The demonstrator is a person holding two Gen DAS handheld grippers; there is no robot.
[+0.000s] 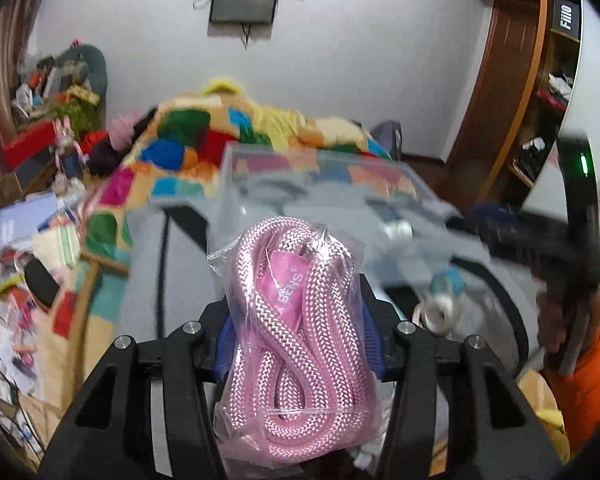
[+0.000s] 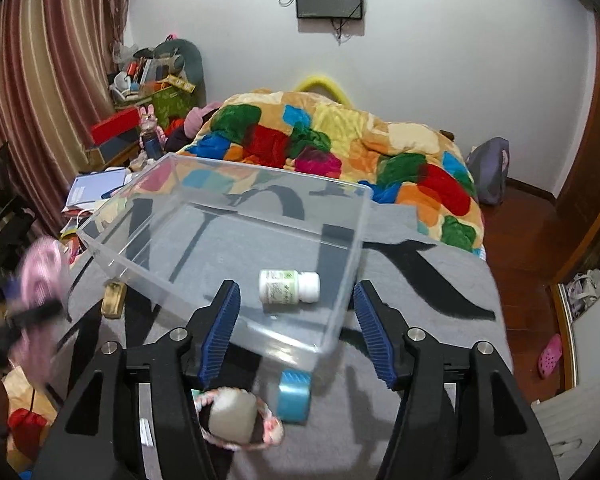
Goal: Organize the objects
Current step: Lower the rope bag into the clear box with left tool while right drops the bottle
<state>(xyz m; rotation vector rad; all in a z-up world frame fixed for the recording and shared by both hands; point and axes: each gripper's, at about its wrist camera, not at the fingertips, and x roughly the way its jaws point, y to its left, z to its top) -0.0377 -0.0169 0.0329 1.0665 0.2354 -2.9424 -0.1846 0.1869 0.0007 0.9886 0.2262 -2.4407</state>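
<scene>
My left gripper [image 1: 296, 320] is shut on a bag of coiled pink rope [image 1: 296, 344], held above the grey blanket, short of the clear plastic bin [image 1: 320, 184]. It shows blurred at the left of the right wrist view [image 2: 40, 276]. My right gripper [image 2: 296, 312] is open and empty at the bin's near corner. The clear bin [image 2: 340, 308] holds a white pill bottle [image 2: 288, 286] lying on its side. A blue roll [image 2: 294, 396] and a round pale object in a knitted ring [image 2: 236, 420] lie on the blanket between my right fingers.
A small gold block [image 2: 113, 299] lies left of the bin. A colourful quilt [image 2: 340, 140] is heaped behind the bin. Cluttered shelves and papers [image 2: 100, 188] stand at the left, a wooden wardrobe [image 1: 512, 92] at the right.
</scene>
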